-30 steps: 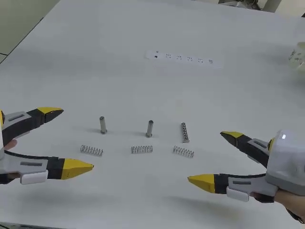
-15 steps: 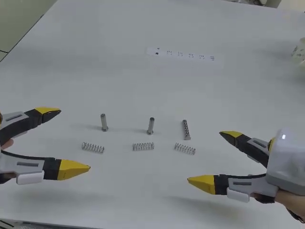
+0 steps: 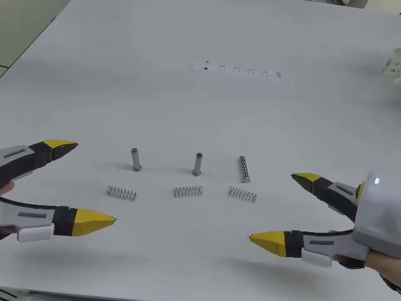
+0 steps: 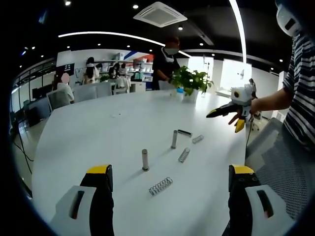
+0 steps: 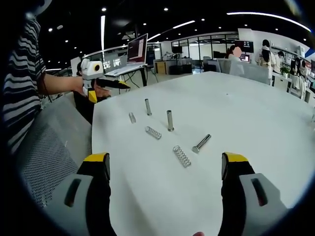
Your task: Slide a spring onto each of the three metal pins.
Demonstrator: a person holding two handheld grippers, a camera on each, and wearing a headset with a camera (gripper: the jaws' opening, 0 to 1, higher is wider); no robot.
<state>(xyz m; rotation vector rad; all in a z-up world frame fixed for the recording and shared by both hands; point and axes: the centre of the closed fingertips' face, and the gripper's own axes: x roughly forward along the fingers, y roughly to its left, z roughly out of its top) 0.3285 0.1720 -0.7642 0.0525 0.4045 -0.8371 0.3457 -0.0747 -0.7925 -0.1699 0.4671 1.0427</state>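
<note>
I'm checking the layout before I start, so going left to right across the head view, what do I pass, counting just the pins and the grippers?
left gripper → left pin → middle pin → right pin → right gripper

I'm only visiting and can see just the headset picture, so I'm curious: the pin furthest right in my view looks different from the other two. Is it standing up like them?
Observer: No. The right gripper view shows that pin lying flat on the table, while the middle pin and far pin stand upright.
Operator: Is a spring on it?
Observer: No. From that side its shaft looks bare, and the nearest spring lies loose beside it.
Operator: What's beyond the right edge of my picture?
Observer: The left gripper view shows a leafy plant at that end of the table.
</note>
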